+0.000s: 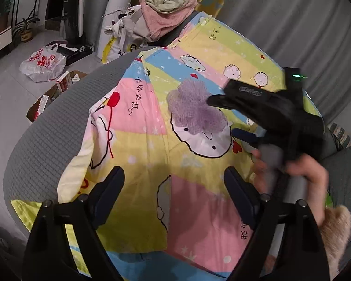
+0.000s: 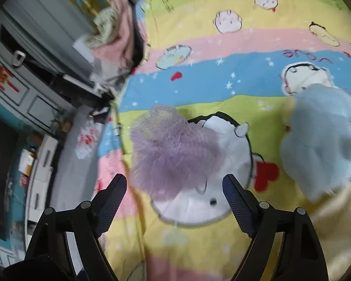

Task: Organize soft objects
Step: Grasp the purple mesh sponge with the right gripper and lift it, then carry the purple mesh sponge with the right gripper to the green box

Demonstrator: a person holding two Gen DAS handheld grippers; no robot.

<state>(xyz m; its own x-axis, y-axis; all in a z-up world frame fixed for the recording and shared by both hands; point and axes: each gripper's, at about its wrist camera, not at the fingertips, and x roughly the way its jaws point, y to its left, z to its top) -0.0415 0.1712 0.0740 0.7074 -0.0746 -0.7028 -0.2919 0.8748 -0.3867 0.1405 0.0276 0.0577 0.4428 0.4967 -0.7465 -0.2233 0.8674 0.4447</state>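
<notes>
Your right gripper (image 2: 175, 201) is nearer — its jaws spread, empty, with the purple mesh puff (image 2: 173, 152) lying on the striped sheet (image 2: 199, 42) just ahead, centred between them. Left gripper (image 1: 174, 194) also gapes, farther back.

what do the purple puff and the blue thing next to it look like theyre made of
Purple puff: looks like gathered nylon mesh, as on a bath pouf; a fine net weave and ruffled, see-through edges show in the left wrist view. Blue thing: seems to be fleece or plush, matte with a fuzzy outline, though blur leaves that open. Both lie on the printed sheet, which looks like smooth woven cotton.
</notes>
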